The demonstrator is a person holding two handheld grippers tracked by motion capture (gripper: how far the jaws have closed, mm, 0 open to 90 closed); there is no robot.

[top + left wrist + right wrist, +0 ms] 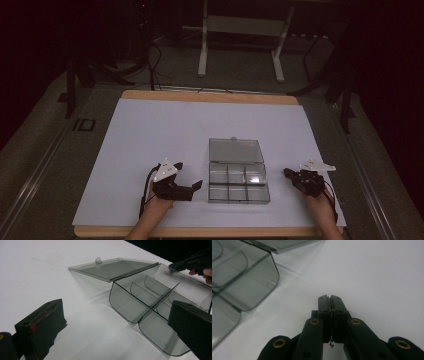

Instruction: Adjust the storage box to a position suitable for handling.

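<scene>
A clear, smoky-grey plastic box lies open on the white surface. Its lid is folded back flat, latch tab at the far edge. Thin dividers split the tray into six empty compartments, two rows of three.

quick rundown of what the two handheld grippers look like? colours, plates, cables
Both are black. The left gripper and the right gripper each carry a pale three-cornered plate on top, with a dark cable trailing back past the hand. The right gripper's linkage arms show brass-coloured rivets. The left gripper's fingers are blocky black pads, one with a red mark. Forearms are bare, no sleeves.
</scene>
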